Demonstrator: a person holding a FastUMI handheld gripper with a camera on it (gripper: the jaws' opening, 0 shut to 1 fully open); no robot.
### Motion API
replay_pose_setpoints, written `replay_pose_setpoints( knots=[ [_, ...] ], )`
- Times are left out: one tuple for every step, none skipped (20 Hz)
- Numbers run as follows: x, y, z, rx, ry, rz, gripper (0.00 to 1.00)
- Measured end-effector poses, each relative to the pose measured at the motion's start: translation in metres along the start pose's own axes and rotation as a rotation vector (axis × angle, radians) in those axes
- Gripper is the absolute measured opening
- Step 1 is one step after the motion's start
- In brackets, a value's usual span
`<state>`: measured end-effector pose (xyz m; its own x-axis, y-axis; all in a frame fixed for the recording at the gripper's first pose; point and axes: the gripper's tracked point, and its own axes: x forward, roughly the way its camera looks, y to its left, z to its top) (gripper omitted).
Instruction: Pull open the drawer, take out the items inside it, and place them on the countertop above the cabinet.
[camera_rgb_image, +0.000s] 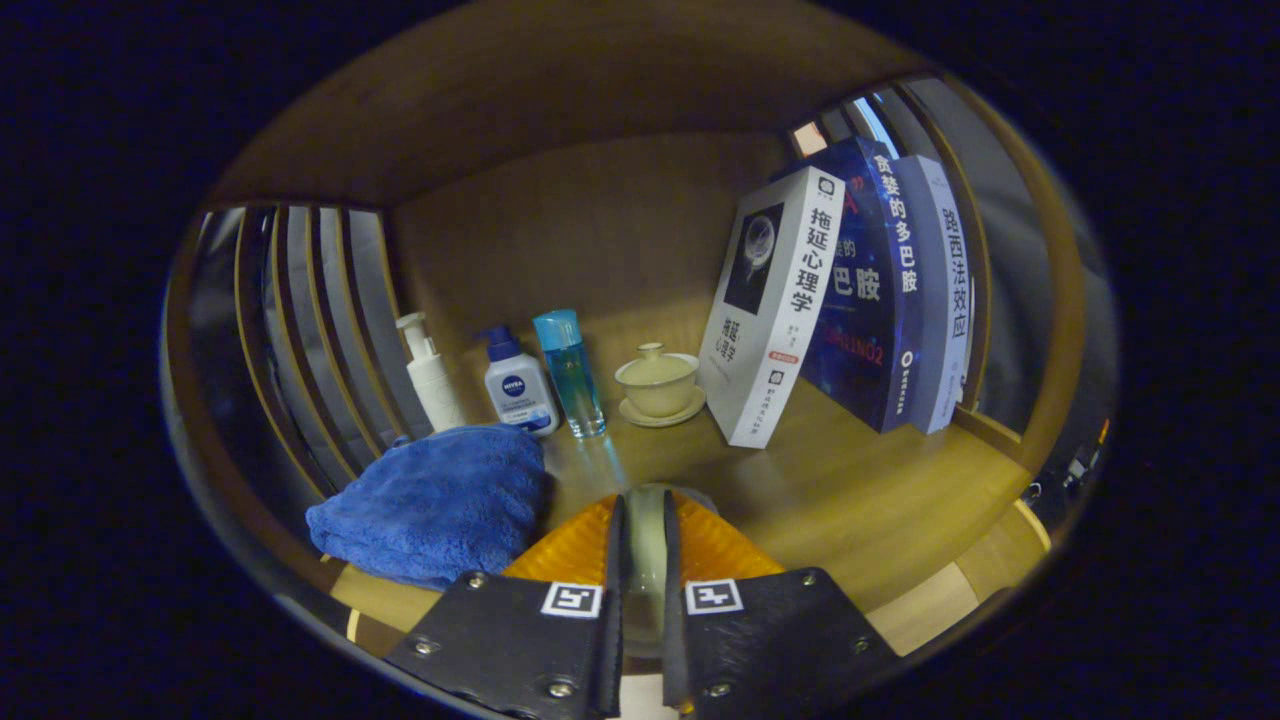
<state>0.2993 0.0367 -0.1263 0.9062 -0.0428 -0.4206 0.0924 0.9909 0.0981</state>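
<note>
The claw (643, 530) is seen low over the wooden table (880, 500) of a shelf-like nook, with its two fingers drawn close together and clamped on a pale, narrow object (645, 545) that stands upright between them. What that object is cannot be told, since only a slim strip of it shows in the gap.

Just ahead of the fingers and to their left, a blue folded towel (435, 500) is laid on the table. Beyond the towel, a white pump bottle (430, 372) is stood beside the slatted side wall (300, 320). Next to it a white tube with a blue cap (517, 385) is set, and beside that a clear blue bottle (570, 372).

Further right, a cream lidded tea bowl (657, 380) is placed on its saucer (662, 412), near the blue bottle but apart from it. Three books are leaned toward the right wall: a white book (770, 310) in front, a dark blue book (865, 290) behind it, and a pale blue book (945, 290) last.

The drawer is not seen from this view.
</note>
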Motion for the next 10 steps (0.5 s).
replay_pose_setpoints(
  knots=[
    [-0.003, -0.001, -0.004, -0.01, 0.008, 0.002, 0.25],
    [0.003, 0.001, 0.002, -0.013, -0.026, 0.002, 0.31],
    [0.002, 0.003, 0.006, -0.016, -0.032, 0.012, 0.38],
    [-0.004, 0.003, 0.008, -0.024, -0.049, 0.001, 0.45],
    [-0.008, 0.005, 0.013, -0.031, -0.067, 0.007, 0.51],
    [-0.013, 0.008, 0.02, -0.043, -0.087, 0.022, 0.58],
    [-0.019, 0.01, 0.027, -0.059, -0.108, 0.028, 0.64],
    [-0.026, 0.011, 0.036, -0.074, -0.134, 0.03, 0.71],
    [-0.036, 0.009, 0.042, -0.086, -0.156, 0.018, 0.78],
    [-0.047, 0.009, 0.048, -0.096, -0.181, 0.009, 0.84]
  ],
)
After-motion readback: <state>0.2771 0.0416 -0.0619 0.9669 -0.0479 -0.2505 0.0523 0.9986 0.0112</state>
